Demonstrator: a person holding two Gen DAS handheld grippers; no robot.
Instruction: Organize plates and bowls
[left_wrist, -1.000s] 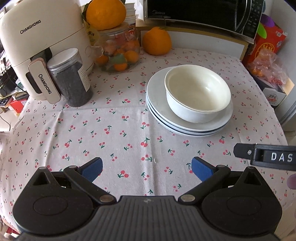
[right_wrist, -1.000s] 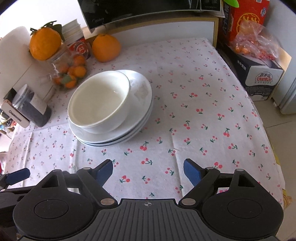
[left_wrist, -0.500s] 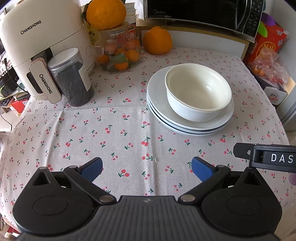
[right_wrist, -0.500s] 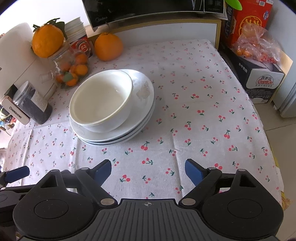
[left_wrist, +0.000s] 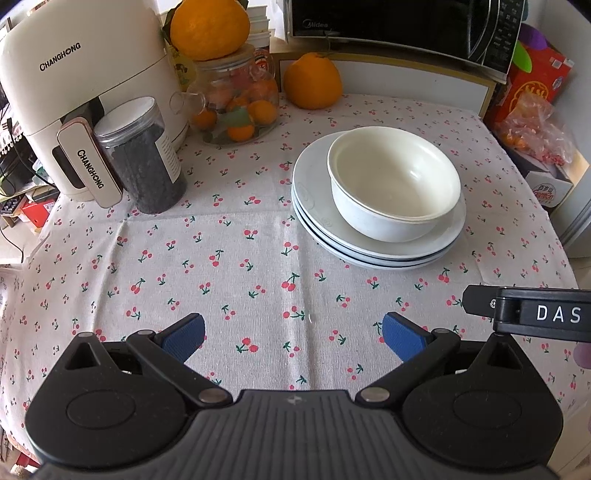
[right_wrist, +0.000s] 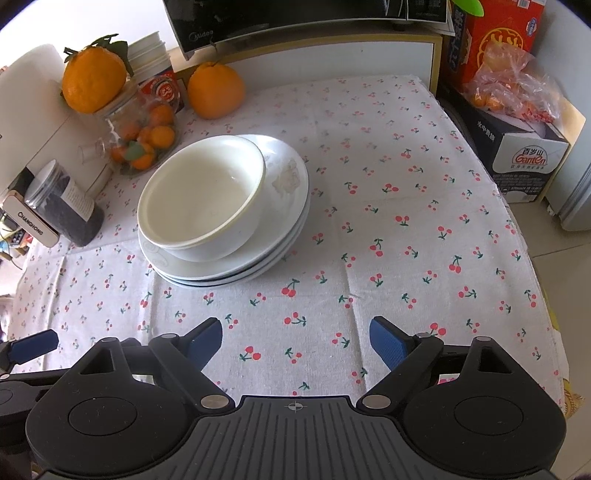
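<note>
Sitting ahead of both wide-spread, empty hand-held grippers (left_wrist: 291, 334) (right_wrist: 295, 341): bowl (left_wrist: 393, 184) atop stacked plates (left_wrist: 317, 221).

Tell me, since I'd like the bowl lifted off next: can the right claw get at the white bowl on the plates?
Probably yes. The right claw is open and empty, with only bare tablecloth between it and the bowl atop the plates.

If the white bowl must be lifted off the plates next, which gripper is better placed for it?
Probably the right gripper. The bowl sits toward its side of the plate stack, nearer it than the left gripper. Both are open and empty, so the advantage is small.
</note>
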